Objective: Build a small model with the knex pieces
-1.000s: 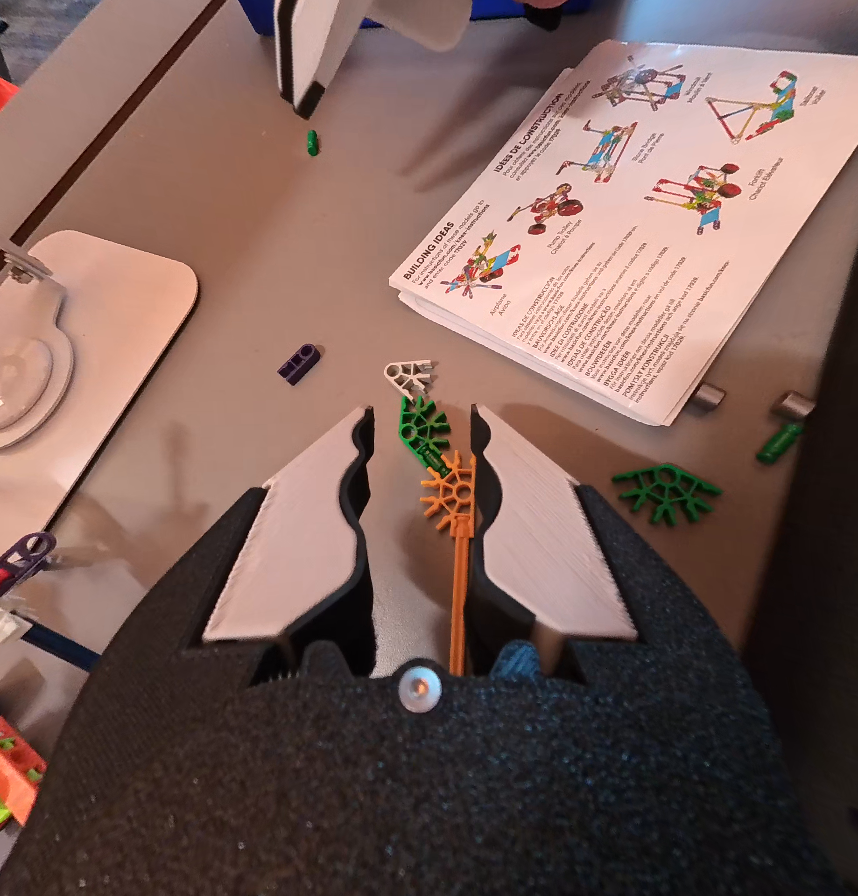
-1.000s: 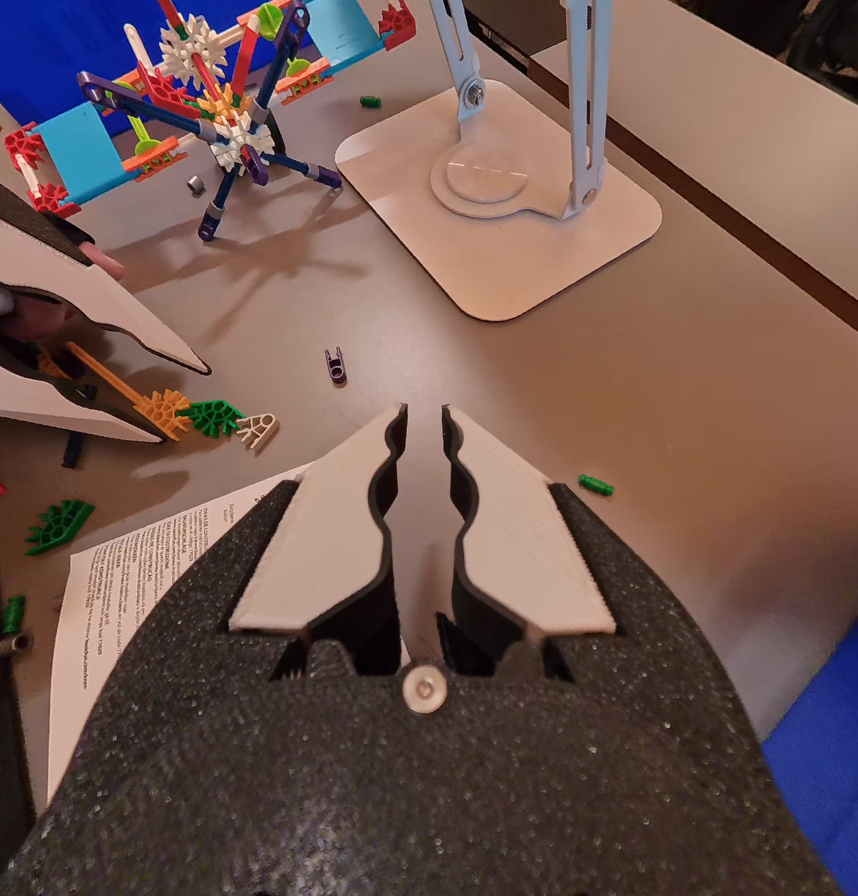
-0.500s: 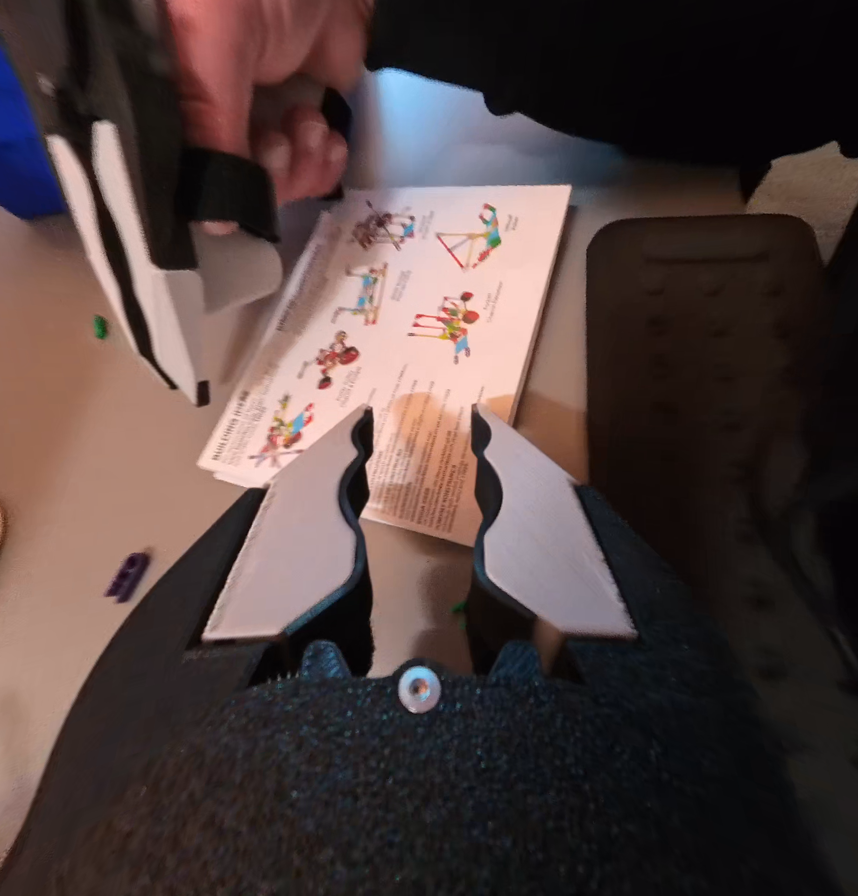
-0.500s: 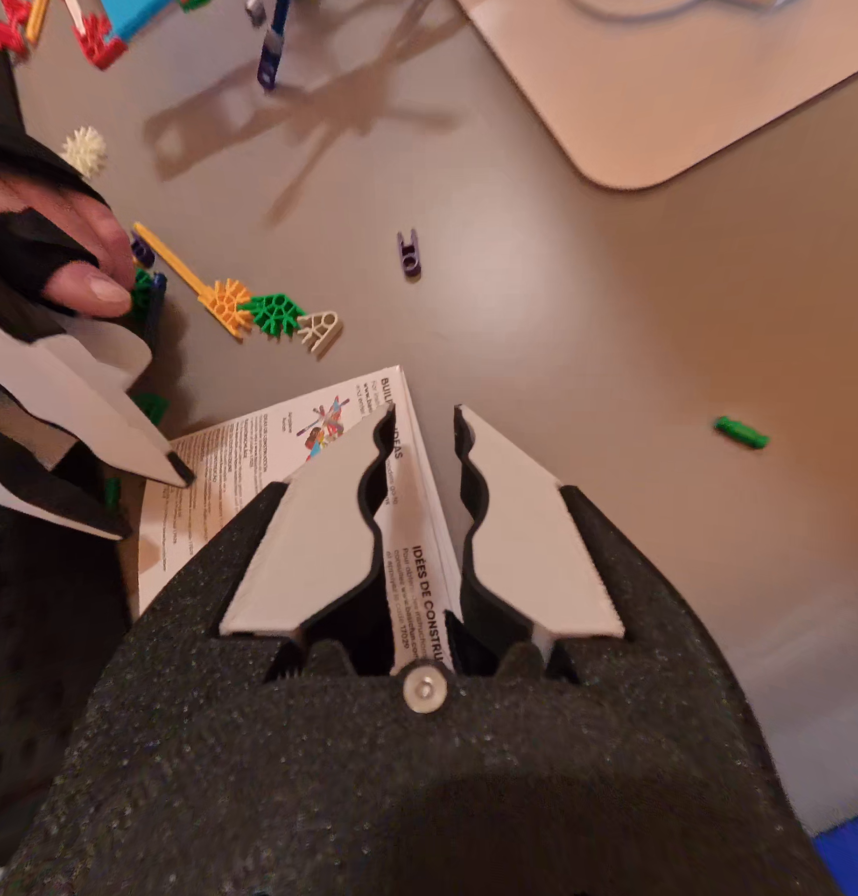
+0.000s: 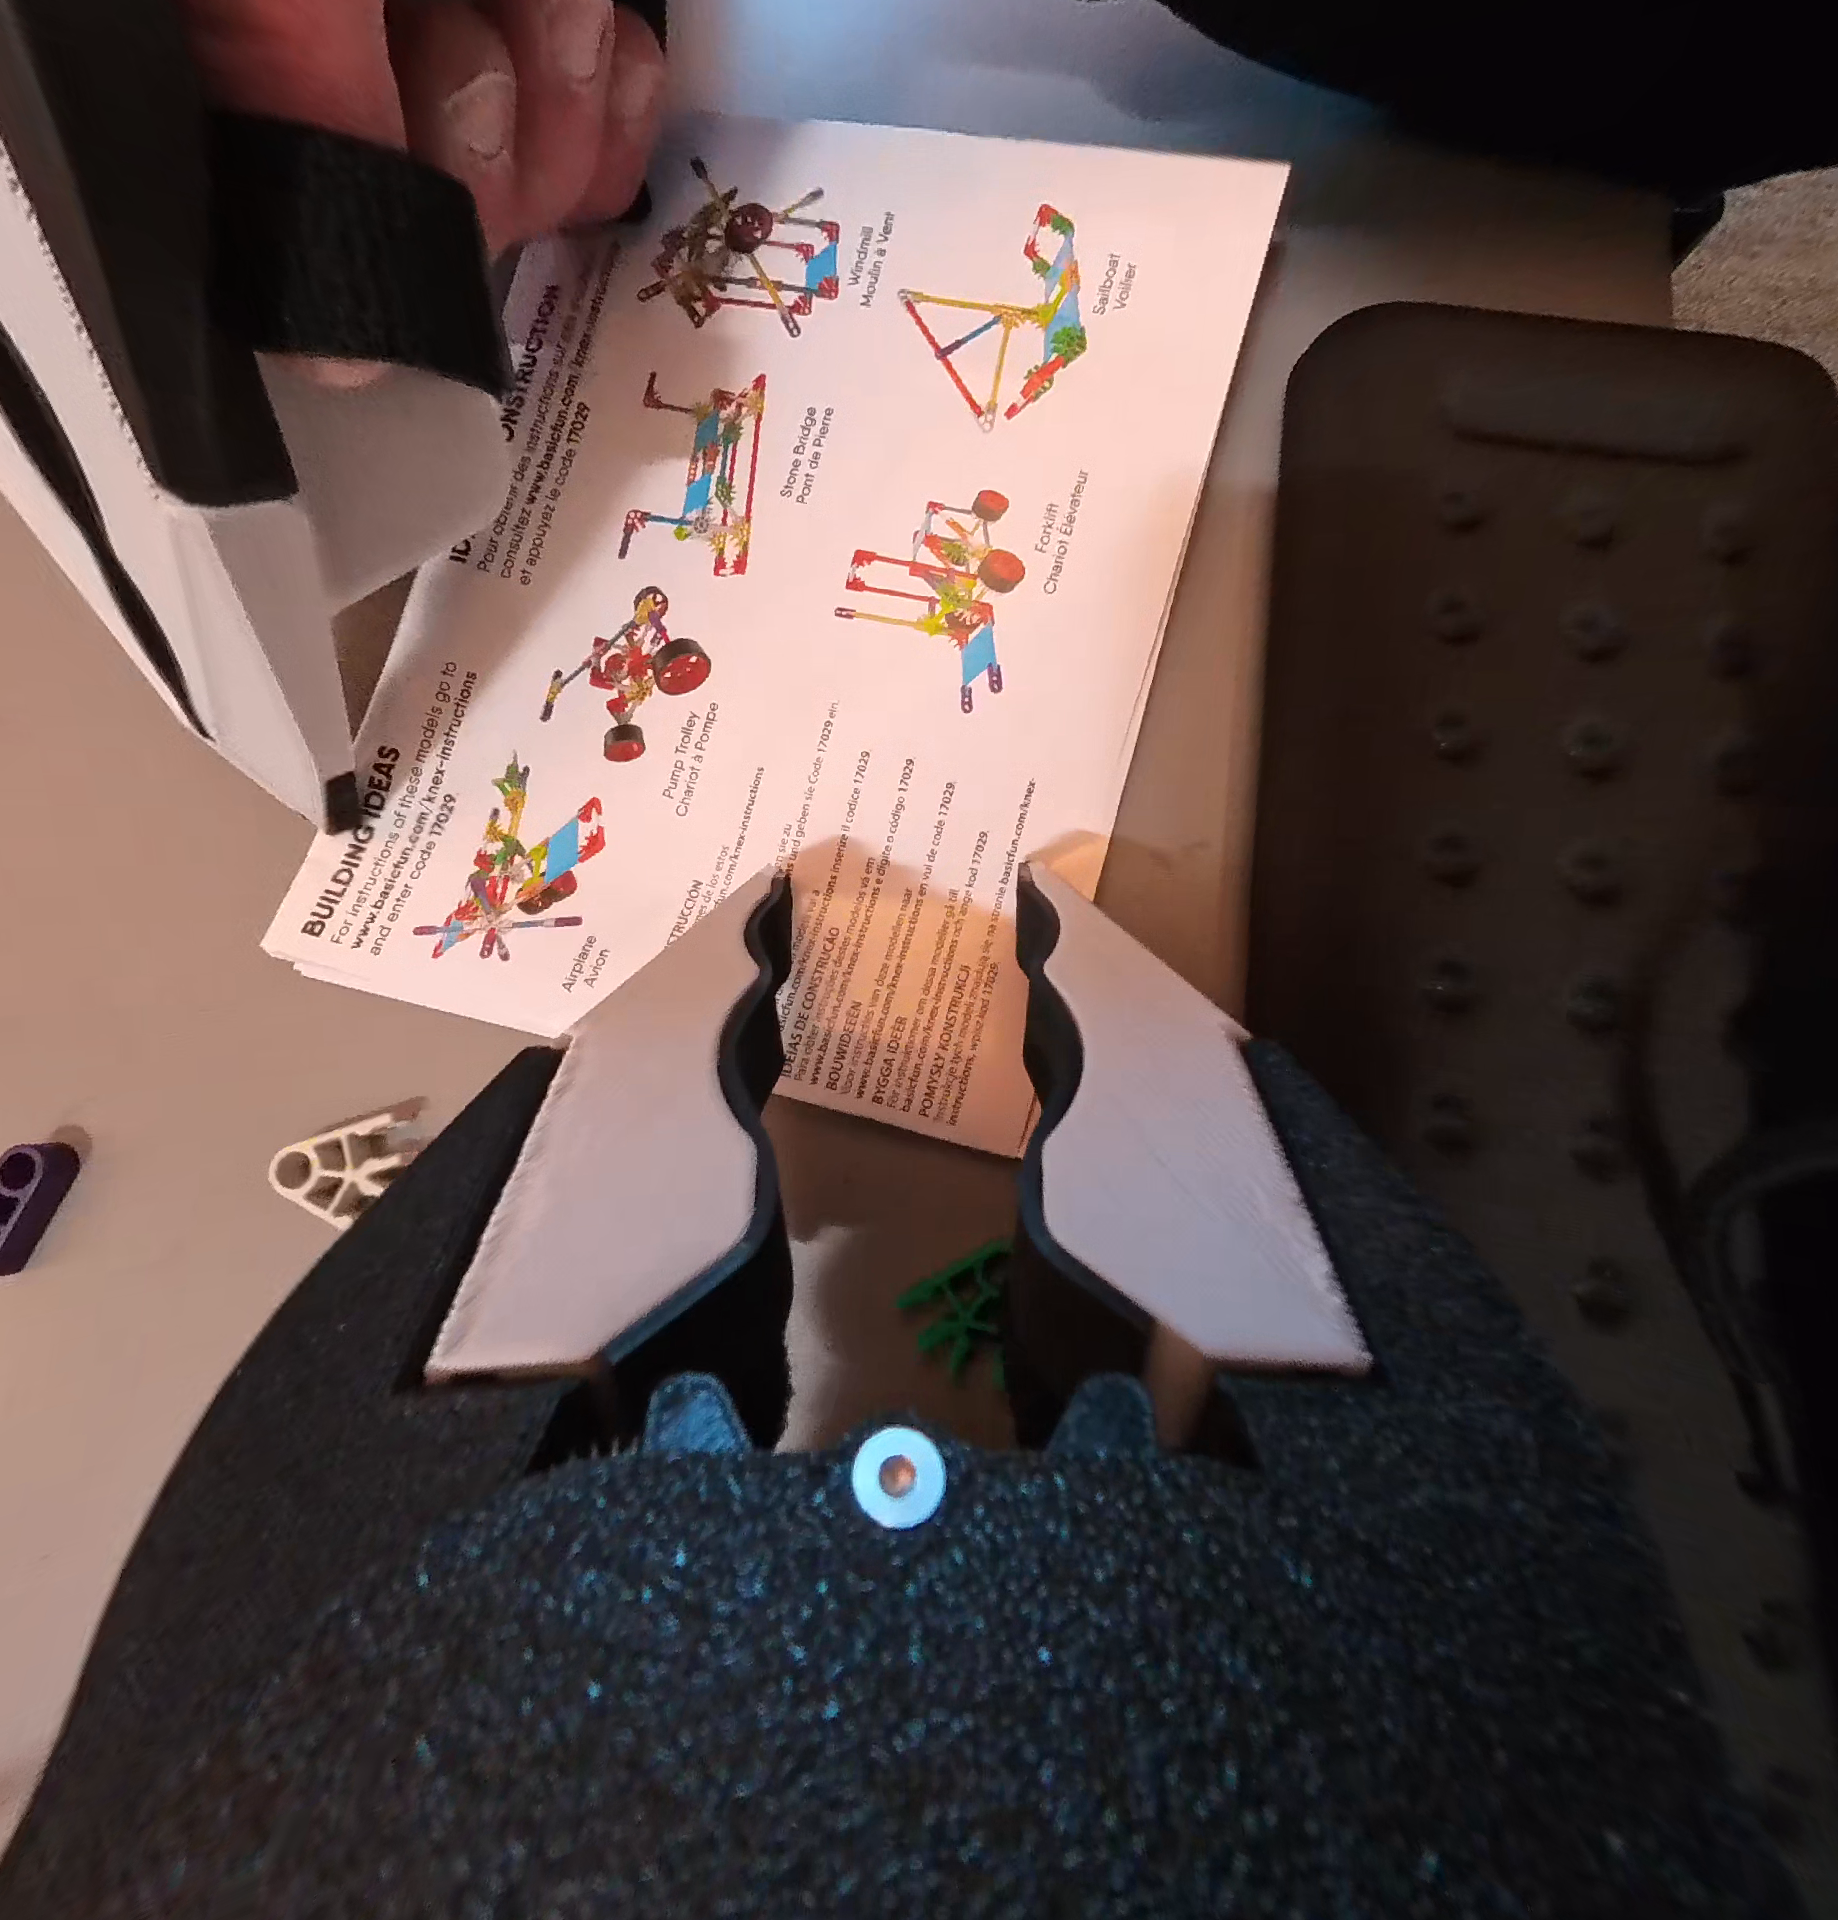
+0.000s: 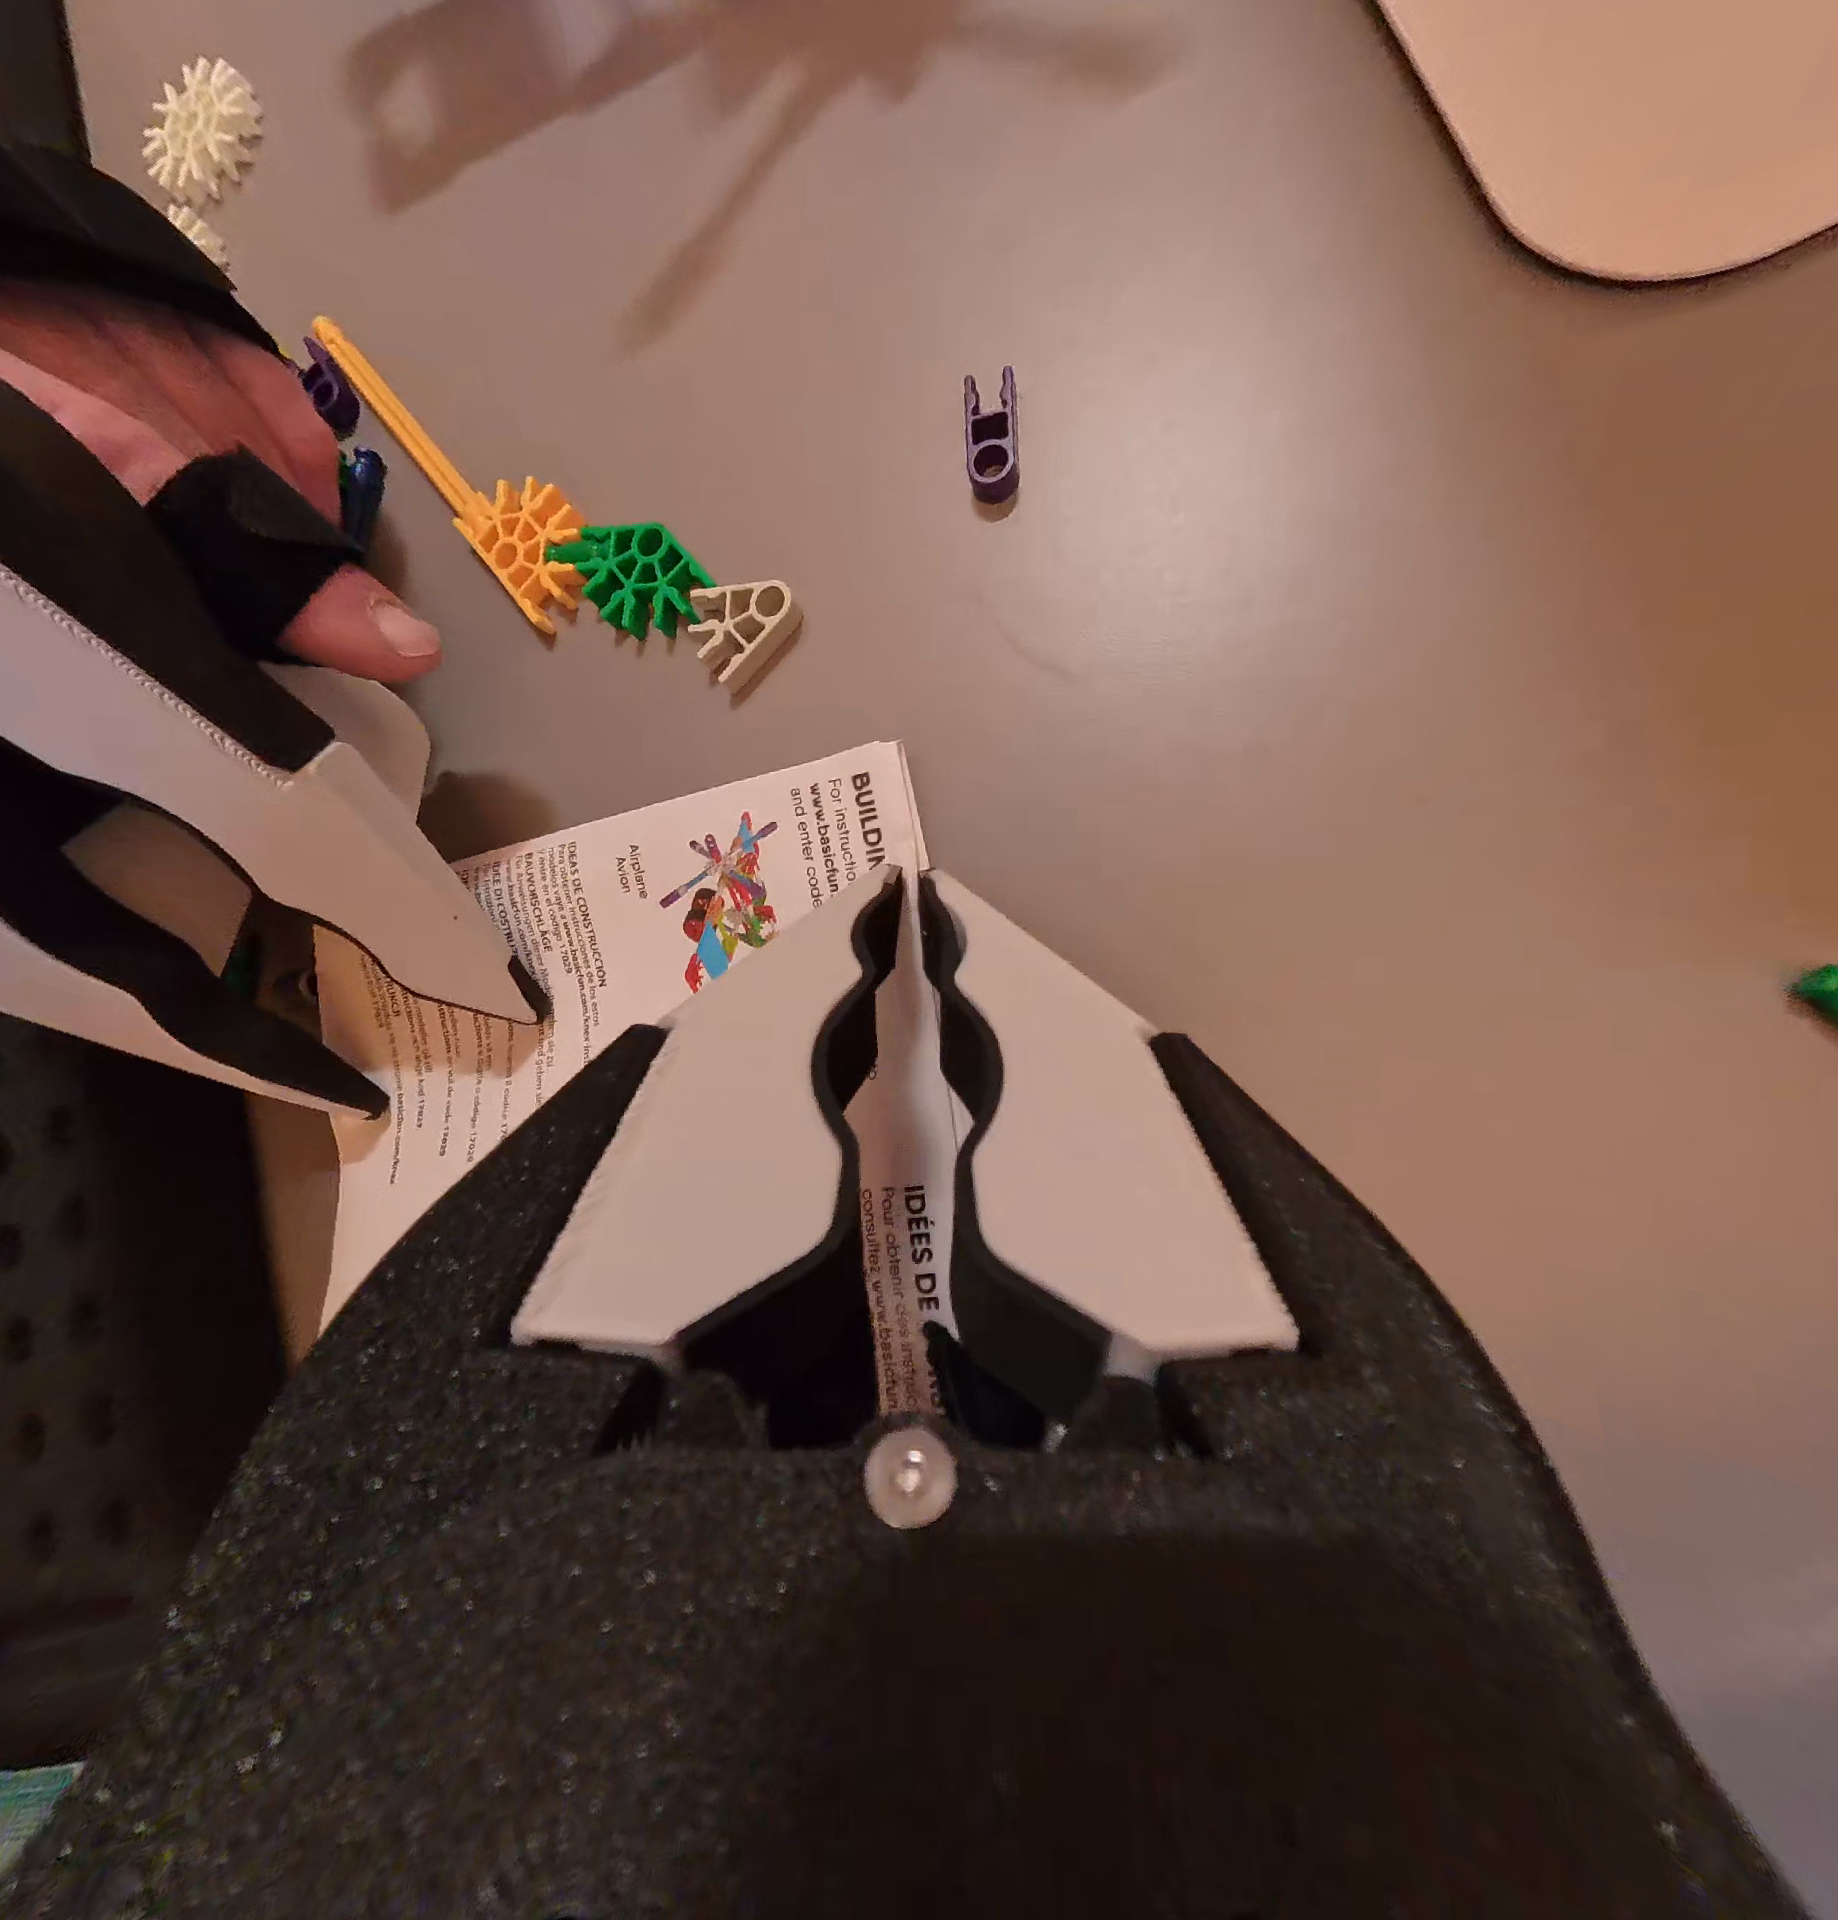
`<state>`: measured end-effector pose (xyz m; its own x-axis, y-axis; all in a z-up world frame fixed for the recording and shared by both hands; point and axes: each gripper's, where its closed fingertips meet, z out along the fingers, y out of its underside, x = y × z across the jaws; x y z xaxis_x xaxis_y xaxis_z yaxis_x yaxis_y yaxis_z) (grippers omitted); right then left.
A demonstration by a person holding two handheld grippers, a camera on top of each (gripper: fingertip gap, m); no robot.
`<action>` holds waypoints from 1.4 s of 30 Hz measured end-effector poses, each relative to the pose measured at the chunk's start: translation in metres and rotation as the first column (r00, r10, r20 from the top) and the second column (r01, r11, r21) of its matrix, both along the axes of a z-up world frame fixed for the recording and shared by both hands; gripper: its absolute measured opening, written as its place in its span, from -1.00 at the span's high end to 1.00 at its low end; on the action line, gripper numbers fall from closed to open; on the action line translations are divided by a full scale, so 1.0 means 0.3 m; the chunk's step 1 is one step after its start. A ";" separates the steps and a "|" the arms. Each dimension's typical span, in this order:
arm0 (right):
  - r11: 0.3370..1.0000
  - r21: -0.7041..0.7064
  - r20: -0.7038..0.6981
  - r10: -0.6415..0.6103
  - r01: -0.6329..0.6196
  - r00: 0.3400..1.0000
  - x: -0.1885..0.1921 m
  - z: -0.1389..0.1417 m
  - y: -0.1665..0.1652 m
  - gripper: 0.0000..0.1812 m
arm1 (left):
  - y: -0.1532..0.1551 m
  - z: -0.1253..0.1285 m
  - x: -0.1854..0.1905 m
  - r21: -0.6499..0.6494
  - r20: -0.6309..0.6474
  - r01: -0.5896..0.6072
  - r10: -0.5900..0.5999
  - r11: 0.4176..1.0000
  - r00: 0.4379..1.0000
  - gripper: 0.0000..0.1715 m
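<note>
Two grippers work over one instruction booklet [image 5: 790, 582] lying flat on the grey bench [image 6: 1310, 831]. Right gripper [image 6: 910, 883] is clenched on the booklet's edge near one corner. Left gripper [image 5: 899, 883] hangs released above the opposite end, holding nothing. Booklet not lifted. Loose parts nearby: orange rod with connector [image 6: 479, 488], green connector [image 6: 640, 577] and grey connector [image 6: 743, 629] joined in a row, purple clip [image 6: 990, 442], white snowflake connector [image 6: 203, 125]. A dark chair seat [image 5: 1549, 831] flanks the bench edge.
</note>
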<state>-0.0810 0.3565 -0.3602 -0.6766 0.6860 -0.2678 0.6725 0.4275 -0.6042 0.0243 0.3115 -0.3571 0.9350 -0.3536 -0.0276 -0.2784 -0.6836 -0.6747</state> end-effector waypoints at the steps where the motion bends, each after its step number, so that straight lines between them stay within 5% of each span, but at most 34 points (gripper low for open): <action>1: 1.000 -0.006 -0.001 0.001 -0.001 1.000 0.000 0.003 0.000 0.97 | 0.000 0.001 -0.001 0.001 -0.004 0.000 0.000 1.000 1.000 0.50; 42: 0.995 -0.092 -0.038 0.020 -0.023 0.999 0.012 0.077 -0.013 0.99 | 0.009 0.019 -0.005 0.026 -0.019 0.004 -0.003 1.000 1.000 0.50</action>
<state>-0.0775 0.3524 -0.3371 -0.7017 0.6446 -0.3036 0.6400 0.3829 -0.6662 0.0228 0.3142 -0.3513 0.9329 -0.3558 -0.0548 -0.2939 -0.6648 -0.6868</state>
